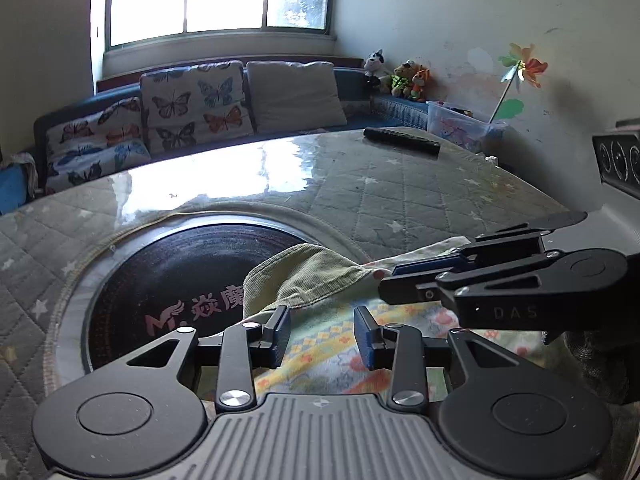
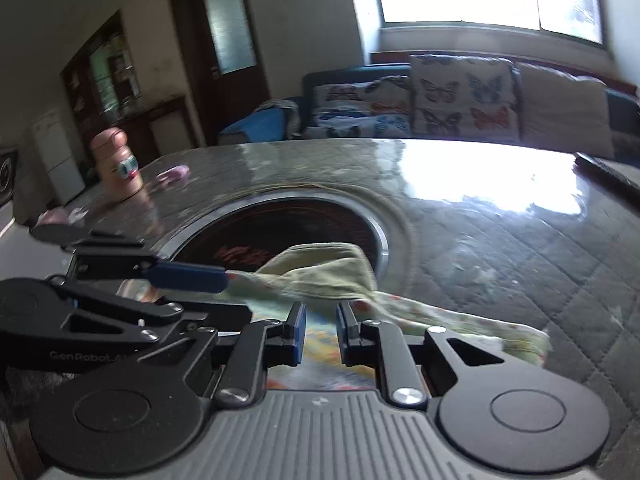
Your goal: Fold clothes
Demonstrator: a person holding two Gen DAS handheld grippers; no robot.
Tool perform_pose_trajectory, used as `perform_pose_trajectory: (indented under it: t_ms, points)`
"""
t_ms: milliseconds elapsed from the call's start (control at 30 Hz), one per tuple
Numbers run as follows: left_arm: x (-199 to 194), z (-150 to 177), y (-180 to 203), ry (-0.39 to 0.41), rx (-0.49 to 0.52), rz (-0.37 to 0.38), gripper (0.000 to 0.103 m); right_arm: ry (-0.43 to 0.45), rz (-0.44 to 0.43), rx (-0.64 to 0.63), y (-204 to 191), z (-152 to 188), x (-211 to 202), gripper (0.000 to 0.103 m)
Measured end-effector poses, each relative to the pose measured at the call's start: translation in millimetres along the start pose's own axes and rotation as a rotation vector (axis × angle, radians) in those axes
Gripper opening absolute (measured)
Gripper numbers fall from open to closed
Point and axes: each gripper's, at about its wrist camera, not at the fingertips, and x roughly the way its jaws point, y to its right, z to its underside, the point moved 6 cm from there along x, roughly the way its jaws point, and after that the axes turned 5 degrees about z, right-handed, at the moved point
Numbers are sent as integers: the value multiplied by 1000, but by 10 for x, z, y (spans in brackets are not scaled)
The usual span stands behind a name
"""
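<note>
The garment (image 1: 320, 344) is small, with a printed side of yellow, orange and blue marks on pale cloth; its other side is plain olive green; it lies crumpled on the table, partly over the dark round plate; one green part (image 2: 320, 268) is turned up and stands as a soft hump; a printed part (image 2: 460, 320) stretches to the right.

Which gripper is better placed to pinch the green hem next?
Probably left: the left gripper stands open with the green hem straight ahead; the right gripper points across it, its jaws almost together.
</note>
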Motion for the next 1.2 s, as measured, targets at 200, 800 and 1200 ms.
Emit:
perform_pose_trajectory:
  t_ms: [200, 800, 1200]
  points:
    - [-123, 197, 90, -19, 57, -11, 38, -26, -14, -68, -208, 100, 44, 16]
    - [-360, 579, 304, 2, 77, -48, 38, 9, -16, -134, -585, 664, -563, 15]
    - [-533, 693, 151, 31, 5, -85, 40, 21, 125, 20, -72, 894, -861, 12]
